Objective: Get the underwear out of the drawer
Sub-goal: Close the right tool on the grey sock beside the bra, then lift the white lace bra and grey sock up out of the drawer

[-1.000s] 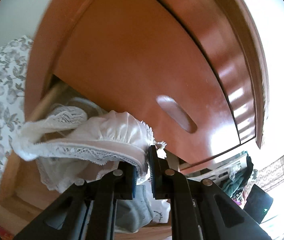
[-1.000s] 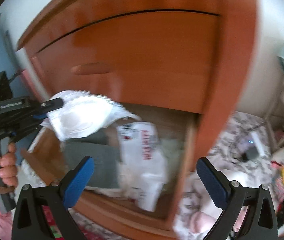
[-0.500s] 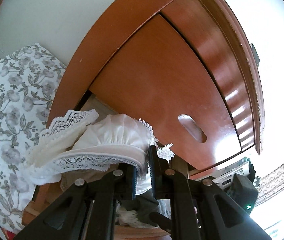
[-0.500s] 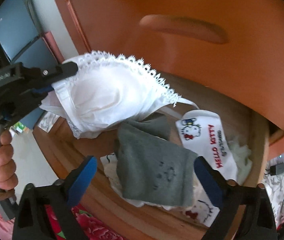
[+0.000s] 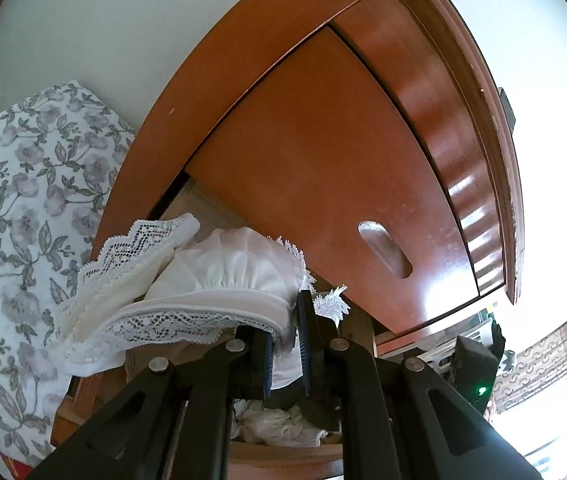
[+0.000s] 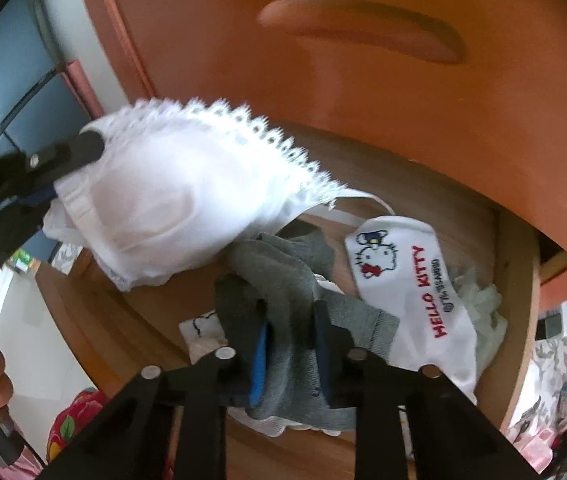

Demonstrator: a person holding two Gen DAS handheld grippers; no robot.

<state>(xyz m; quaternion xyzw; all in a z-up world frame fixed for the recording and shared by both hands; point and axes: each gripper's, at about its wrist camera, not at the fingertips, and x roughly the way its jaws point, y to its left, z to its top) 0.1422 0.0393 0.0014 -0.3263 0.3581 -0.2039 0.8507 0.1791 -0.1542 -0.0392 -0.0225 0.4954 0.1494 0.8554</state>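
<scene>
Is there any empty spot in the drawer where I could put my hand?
Bare wood shows along the drawer's back, between the white lacy bra and the Hello Kitty sock. The middle is crowded: the grey sock lies there, in the right tongs.

White sock (image 6: 415,304) in drawer: red "HELLO KITTY" beside cat face; smaller line beneath unreadable.

white wall (image 5: 95,24), reddish wooden dresser (image 5: 323,160), floral bedding (image 5: 15,184), bright window glare (image 5: 563,240)
</scene>
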